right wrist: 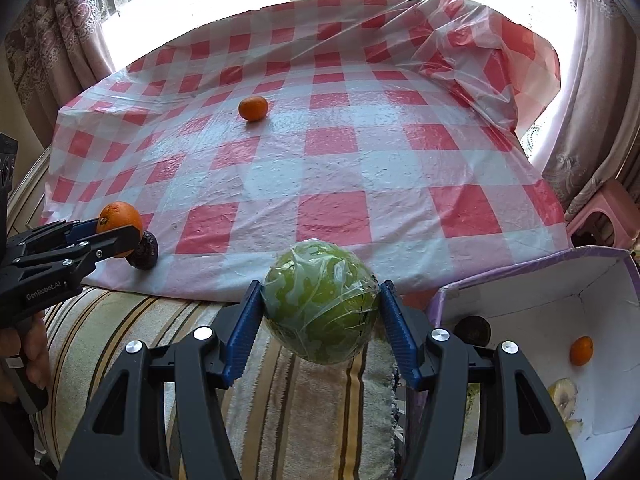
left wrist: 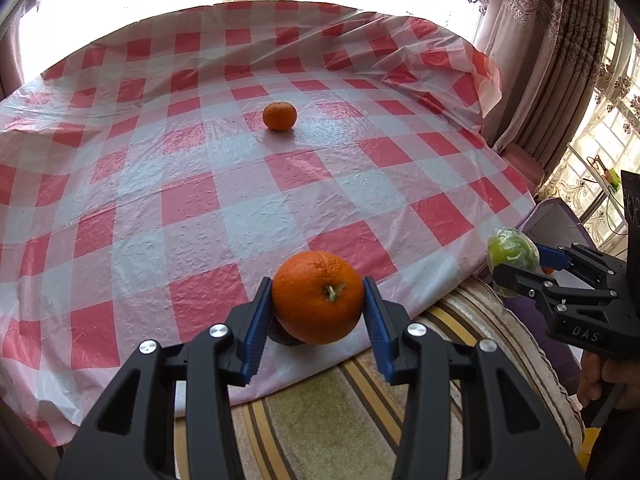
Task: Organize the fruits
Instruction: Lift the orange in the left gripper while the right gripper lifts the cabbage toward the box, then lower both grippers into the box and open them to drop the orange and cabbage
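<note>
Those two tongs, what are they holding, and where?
Left tongs pinch an orange by its sides; right tongs pinch a plastic-wrapped green fruit likewise.

— Where do we stand on the left? 
— We ride the left gripper (left wrist: 318, 300), looking steeply down along its fingers, close over the near edge of the checked tablecloth (left wrist: 168, 168), windows behind. The right gripper (left wrist: 520, 264) shows at our right edge.

— And on the right? 
— We ride the right gripper (right wrist: 320, 308), same downward tilt, with the box (right wrist: 540, 280) at lower right and the left gripper (right wrist: 116, 232) at our left edge. Both views share the cloth and the small orange (left wrist: 279, 116) (right wrist: 253, 108).
</note>
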{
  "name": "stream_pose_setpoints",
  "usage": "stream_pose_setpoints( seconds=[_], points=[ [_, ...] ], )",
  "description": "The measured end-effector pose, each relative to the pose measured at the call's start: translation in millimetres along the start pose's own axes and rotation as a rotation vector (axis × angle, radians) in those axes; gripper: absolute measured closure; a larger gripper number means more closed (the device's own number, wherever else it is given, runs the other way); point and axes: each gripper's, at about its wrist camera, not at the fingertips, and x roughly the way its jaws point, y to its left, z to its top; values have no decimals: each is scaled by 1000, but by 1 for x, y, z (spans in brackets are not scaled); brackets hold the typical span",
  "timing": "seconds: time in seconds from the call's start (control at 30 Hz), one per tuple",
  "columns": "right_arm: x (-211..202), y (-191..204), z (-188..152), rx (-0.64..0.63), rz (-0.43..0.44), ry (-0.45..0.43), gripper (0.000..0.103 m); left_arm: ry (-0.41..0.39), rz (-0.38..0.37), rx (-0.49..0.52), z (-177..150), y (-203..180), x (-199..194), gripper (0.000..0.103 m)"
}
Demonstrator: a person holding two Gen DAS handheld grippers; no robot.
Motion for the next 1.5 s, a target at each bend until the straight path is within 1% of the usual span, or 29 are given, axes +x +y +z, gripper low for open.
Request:
stream_pose_setpoints(
  seconds=[0.27,0.47,0.7,0.9,1.03,1.1,1.23,1.33,1.43,1.5],
  points=[
    [-8,-27,-6,46,-35,-10,45,9,-24,70,12,-30,13,59],
    [-14,-58,-15,96,-82,-9,45,15,-57,138,22,-63,24,59],
    [-25,-102,-31,170,-157,-4,45,30,-106,220,28,-109,41,59],
    [-32,-142,-45,228,-241,7,45,55,-151,290,26,-149,55,59],
    [-34,-160,-51,245,-291,17,45,60,-174,346,24,-176,58,59],
    [-34,-167,-53,243,-320,28,45,63,-192,380,22,-191,60,59],
    [-28,-179,-58,249,-334,62,45,76,-238,464,14,-223,64,59],
    [-23,-186,-61,255,-335,88,45,102,-267,511,8,-243,74,59],
    [-13,-192,-62,251,-338,132,45,130,-273,543,8,-260,88,59],
    [-7,-195,-60,238,-336,157,45,162,-282,566,9,-269,99,59]
  ],
)
